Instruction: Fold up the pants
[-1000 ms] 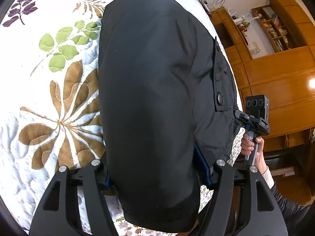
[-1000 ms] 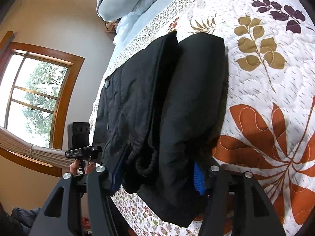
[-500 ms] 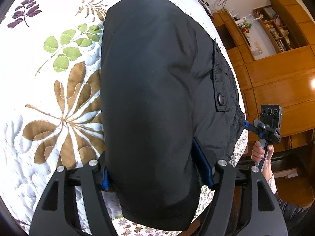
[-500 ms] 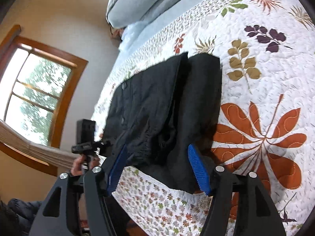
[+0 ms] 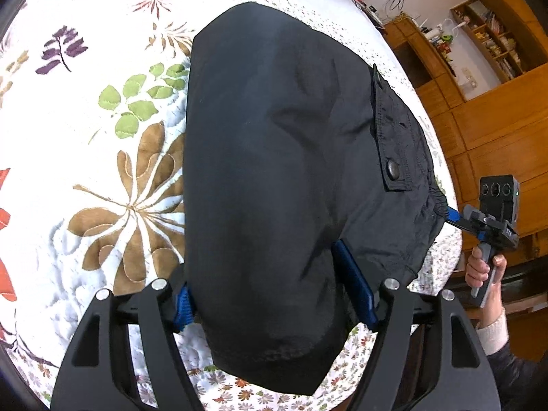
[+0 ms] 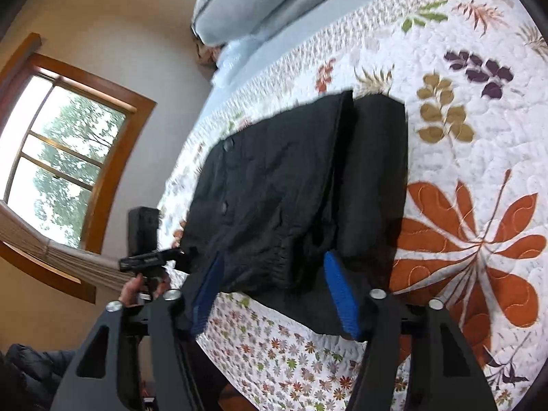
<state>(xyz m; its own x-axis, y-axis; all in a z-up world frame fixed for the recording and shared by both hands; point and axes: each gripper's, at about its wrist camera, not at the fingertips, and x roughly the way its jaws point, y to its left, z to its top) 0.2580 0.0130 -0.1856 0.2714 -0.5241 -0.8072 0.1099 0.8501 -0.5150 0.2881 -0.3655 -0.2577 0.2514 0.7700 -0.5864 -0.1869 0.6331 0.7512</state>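
Black nylon pants [image 5: 274,171], folded into a thick bundle, are lying at the edge of the floral quilted bed [image 5: 102,171]. Left gripper [image 5: 274,294] is spreading its fingers around the bundle's near end; right gripper [image 6: 274,294], closing, is straddling the waistband without visibly pinching. Next probably comes regripping for another fold. Only the right view is showing the stacked layers and window [image 6: 61,171].

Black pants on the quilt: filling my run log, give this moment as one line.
black pants folded on floral quilt | left gripper opening, straddling pants | right gripper closing, pads clear
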